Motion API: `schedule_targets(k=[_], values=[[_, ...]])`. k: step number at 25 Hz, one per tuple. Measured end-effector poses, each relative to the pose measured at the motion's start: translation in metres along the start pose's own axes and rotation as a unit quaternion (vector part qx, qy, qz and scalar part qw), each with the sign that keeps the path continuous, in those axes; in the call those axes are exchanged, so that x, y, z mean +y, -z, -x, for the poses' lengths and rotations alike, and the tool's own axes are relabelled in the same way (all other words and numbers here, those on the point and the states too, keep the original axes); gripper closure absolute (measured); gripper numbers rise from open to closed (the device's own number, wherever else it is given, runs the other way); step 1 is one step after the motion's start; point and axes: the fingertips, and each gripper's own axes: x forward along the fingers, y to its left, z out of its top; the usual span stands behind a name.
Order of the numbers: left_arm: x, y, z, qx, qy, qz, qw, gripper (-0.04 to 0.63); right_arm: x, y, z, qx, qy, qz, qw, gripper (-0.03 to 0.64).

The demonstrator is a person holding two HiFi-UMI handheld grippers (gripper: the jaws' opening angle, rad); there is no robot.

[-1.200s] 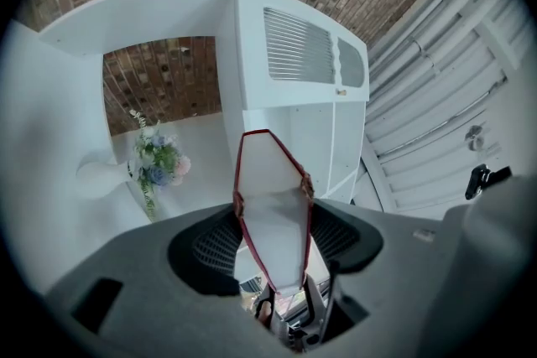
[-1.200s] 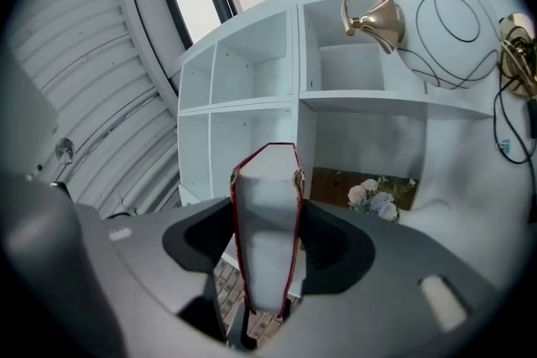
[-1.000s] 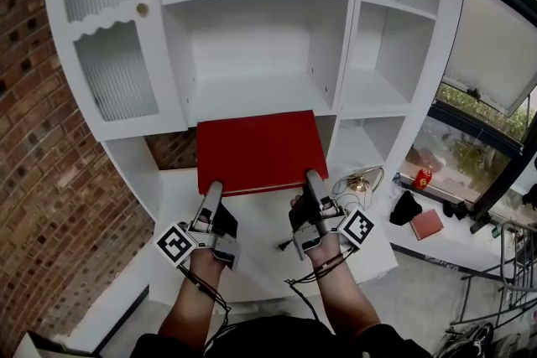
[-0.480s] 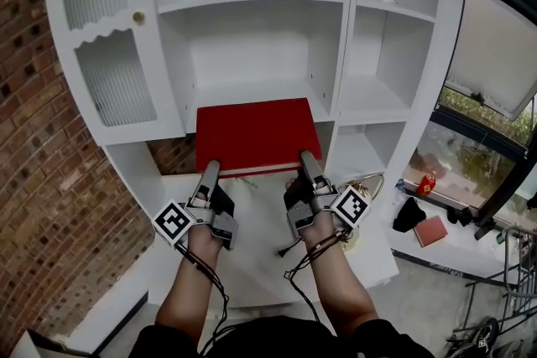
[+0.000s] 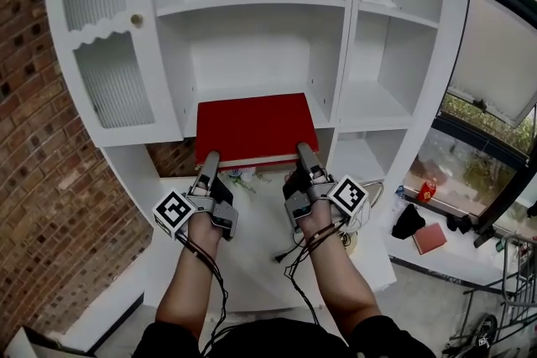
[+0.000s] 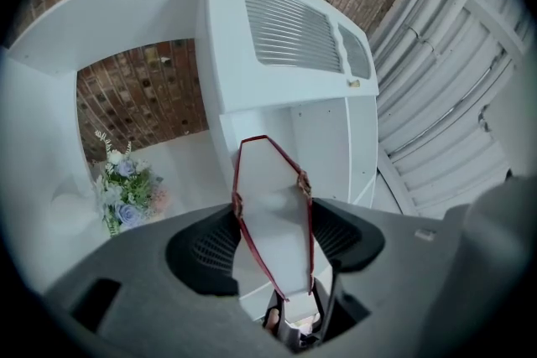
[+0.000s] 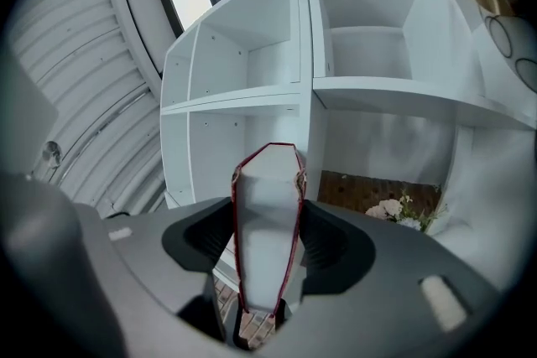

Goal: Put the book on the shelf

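A red hardcover book (image 5: pixel 256 126) is held flat and level in front of the middle compartment of the white shelf unit (image 5: pixel 252 4). Its far edge reaches the compartment's floor. My left gripper (image 5: pixel 210 160) has the near left corner; its jaws are opening slightly, with the book (image 6: pixel 273 230) still touching both pads. On the near right corner, my right gripper (image 5: pixel 304 152) is shut. The right gripper view shows the white page edge and red covers of the book (image 7: pixel 267 230) wedged between the pads. Both grippers (image 6: pixel 270 210) (image 7: pixel 267 222) point into the shelf.
A glazed cabinet door (image 5: pixel 117 80) stands left of the open compartment, with a brick wall (image 5: pixel 42 180) beyond it. Below the book is a white desk top (image 5: pixel 260 256) with a bunch of flowers (image 5: pixel 239 178) and a black cable (image 5: pixel 289 251). Narrow side shelves (image 5: pixel 382 105) and a window (image 5: pixel 495 54) lie right.
Both grippers have carried the book up and forward toward the shelf. Its far edge now sits at the middle compartment's floor, and the flowers under it have come into view.
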Motion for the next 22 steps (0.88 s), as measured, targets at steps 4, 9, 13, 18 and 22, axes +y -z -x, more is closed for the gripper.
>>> schedule_targets(k=[4, 9, 13, 18, 22], values=[[0.006, -0.005, -0.008, -0.006, -0.002, -0.008, 0.9999, 0.318, -0.002, -0.003, -0.010, 0.014, 0.006, 0.032, 0.999, 0.351], [0.011, -0.012, -0.014, -0.014, -0.013, -0.034, 0.9992, 0.309, -0.003, -0.009, -0.022, 0.021, 0.015, 0.088, 0.996, 0.331], [0.013, -0.017, -0.021, -0.018, -0.022, -0.055, 0.9981, 0.301, -0.003, -0.014, -0.030, 0.017, 0.029, 0.128, 0.991, 0.317], [0.015, -0.032, -0.025, -0.025, -0.071, -0.187, 0.9794, 0.261, -0.003, -0.022, -0.038, 0.001, 0.061, 0.200, 0.978, 0.290], [0.007, -0.038, -0.029, -0.026, -0.085, -0.276, 0.9571, 0.252, 0.004, -0.029, -0.044, -0.008, 0.077, 0.271, 0.959, 0.288]])
